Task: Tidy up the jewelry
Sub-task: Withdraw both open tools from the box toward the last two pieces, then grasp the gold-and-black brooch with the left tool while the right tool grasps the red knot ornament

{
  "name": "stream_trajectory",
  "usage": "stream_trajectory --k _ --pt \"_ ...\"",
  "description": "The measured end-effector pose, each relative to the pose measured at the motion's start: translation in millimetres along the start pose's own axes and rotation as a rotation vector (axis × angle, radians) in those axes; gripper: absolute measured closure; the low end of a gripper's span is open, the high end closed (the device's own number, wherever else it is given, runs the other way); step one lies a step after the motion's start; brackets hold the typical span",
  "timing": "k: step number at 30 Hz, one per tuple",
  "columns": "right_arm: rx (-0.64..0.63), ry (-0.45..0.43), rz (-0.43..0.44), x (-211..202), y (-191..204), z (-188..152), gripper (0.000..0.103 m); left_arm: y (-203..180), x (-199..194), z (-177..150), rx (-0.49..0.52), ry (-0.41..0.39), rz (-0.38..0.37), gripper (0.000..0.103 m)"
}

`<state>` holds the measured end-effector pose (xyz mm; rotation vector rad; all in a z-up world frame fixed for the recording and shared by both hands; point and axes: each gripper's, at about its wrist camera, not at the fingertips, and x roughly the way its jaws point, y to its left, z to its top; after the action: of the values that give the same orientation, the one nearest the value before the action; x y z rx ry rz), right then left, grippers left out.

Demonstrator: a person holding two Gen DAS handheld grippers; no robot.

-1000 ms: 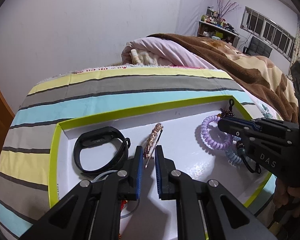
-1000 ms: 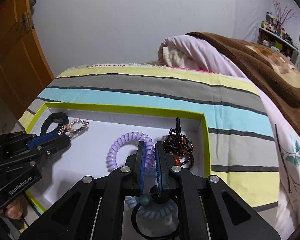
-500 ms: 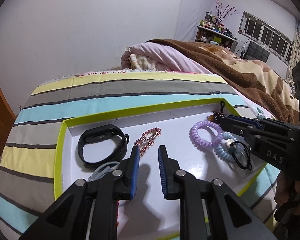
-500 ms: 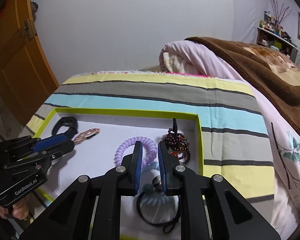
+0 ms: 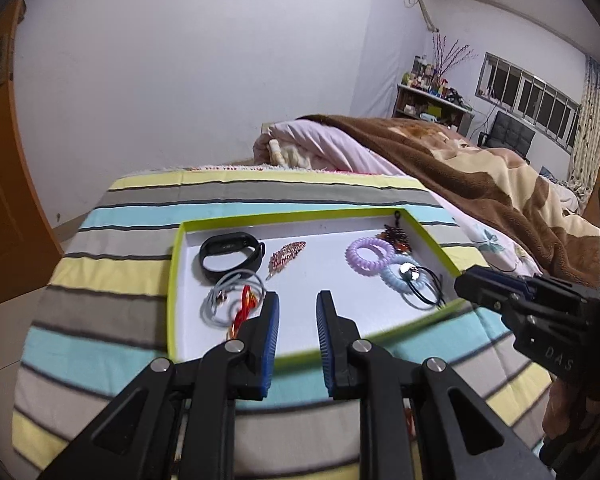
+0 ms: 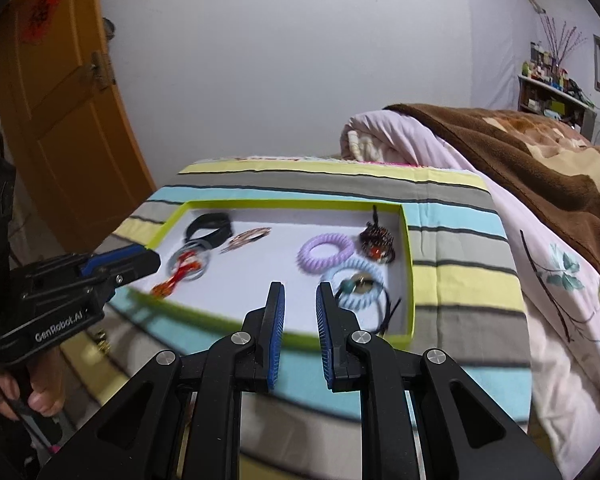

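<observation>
Both grippers have been drawn back and up from the tray since a second ago, when their tips were down among the jewelry; the pink chain, then pinched by the left one, now lies flat on the white floor. The left gripper [image 5: 297,312] is held over the near rim of the tray [image 5: 174,264], its fingers spread with nothing between them. The right gripper [image 6: 300,304] is likewise parted and empty, above the near edge on the other side.

Everything is seen inside the tray. At the left end lie the black wristband [image 5: 230,254], the pink chain [image 5: 286,255] just beside it, and a grey cord ring [image 5: 228,300] with a red-orange charm [image 5: 246,304] across it. At the right end, well apart from those, lie the purple coil tie [image 5: 370,255], the dark bead bracelet [image 5: 396,237] at the far corner, and the pale blue coil tie [image 5: 402,280] with a black elastic [image 5: 426,294] beside it. The tray rests on a striped cloth [image 5: 112,280].

The placing step appears finished, with items sorted into two groups. If anything is left, it may be the red-orange charm, which overlaps the cord ring; a low approach and a narrow pinch would be called for to separate them without dragging the ring.
</observation>
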<state>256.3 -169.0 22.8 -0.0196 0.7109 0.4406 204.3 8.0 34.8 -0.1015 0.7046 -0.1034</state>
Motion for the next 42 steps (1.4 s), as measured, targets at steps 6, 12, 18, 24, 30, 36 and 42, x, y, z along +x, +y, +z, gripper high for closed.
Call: stream_trajectory --k 6,12,18,24,30,36,42 --pt "-0.019 -0.036 0.014 -37 19 -24 0.086 -10 -38 -24 0.018 -0.045 0.012 0.083" --pt "-0.017 -0.046 0.031 -62 31 -51 0.086 -16 -65 -50 0.052 -0.069 0.035 0.082" --pt "0.015 -0.037 0.055 -76 35 -76 0.058 -14 -84 -77 0.054 -0.068 0.045 0.08" --pt "-0.001 -0.026 0.058 -84 43 -91 0.055 -6 -94 -102 0.029 -0.054 0.062 0.076" --pt "-0.014 -0.018 0.055 -85 49 -98 0.055 3 -104 -112 0.003 -0.064 0.064 0.074" --pt "-0.043 -0.005 0.05 -82 56 -101 0.055 10 -107 -115 -0.015 -0.077 0.051 0.065" --pt "-0.048 0.015 0.051 -71 59 -101 0.055 20 -100 -116 -0.038 -0.061 0.053 0.064"
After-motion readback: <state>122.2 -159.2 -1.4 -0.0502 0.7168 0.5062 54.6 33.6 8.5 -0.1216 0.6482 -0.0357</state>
